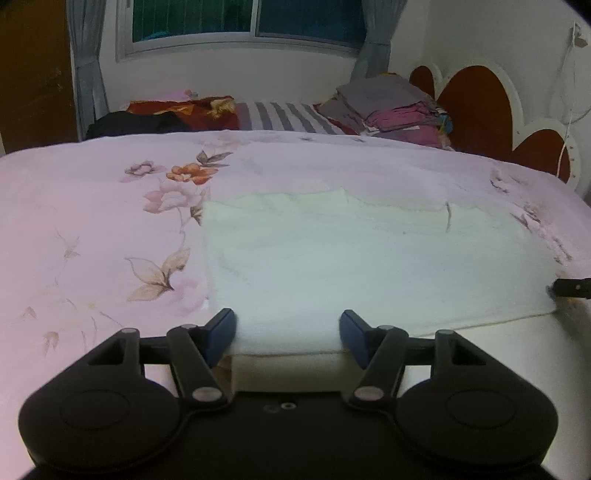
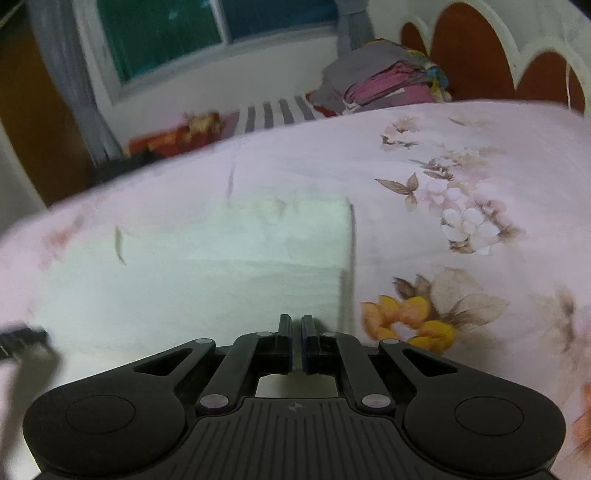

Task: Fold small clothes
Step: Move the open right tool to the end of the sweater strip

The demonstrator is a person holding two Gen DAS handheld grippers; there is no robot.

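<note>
Bedroom — bed [image 1: 92, 206], headboard [image 1: 476, 107], window [image 1: 243, 18].

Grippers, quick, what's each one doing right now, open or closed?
Left gripper: open, jaws either side of the white cloth edge.
Right gripper: closed; whether it pinches the cloth cannot be told.

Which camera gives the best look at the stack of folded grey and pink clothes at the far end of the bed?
The left wrist view: the stack of folded grey and pink clothes is sharp and level there, beside the red scalloped headboard. The right wrist view shows the same stack tilted and motion-blurred.
</note>
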